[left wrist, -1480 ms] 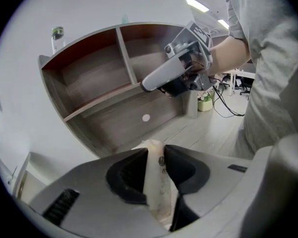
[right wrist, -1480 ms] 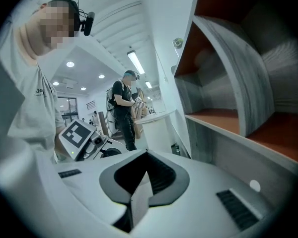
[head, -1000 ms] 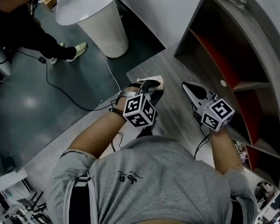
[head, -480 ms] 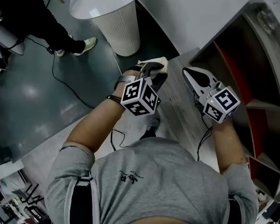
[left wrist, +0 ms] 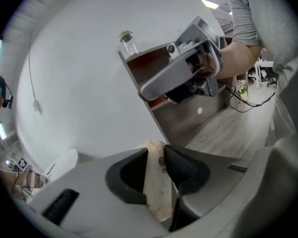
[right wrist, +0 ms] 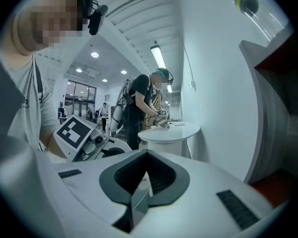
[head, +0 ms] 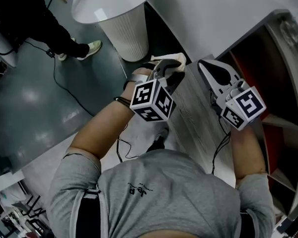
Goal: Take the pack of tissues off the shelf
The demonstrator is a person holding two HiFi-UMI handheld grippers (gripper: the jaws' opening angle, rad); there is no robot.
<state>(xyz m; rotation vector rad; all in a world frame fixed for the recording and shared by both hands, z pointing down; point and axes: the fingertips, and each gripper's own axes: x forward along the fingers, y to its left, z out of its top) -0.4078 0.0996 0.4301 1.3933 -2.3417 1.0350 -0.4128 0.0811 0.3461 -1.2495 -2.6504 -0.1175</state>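
In front of the shelf [head: 287,48], over the wood-grain boards [head: 198,118], I am holding the pack of tissues [left wrist: 158,182] in the left gripper [left wrist: 156,155]. Its jaws are pressing on the pack's two flat faces, and the pale wrapper is standing up between the pads. The pack is clear of the shelf and touching nothing else.

The right gripper [right wrist: 143,178] is hanging beside it, jaws together, with nothing in them.

Handling, my judgement: the pack is light and soft, it yields under the pads, and the film wrapper is probably slick. I am favouring a hold across the thin side at mid-body, firm enough that it does not slide, not so hard that it crushes.
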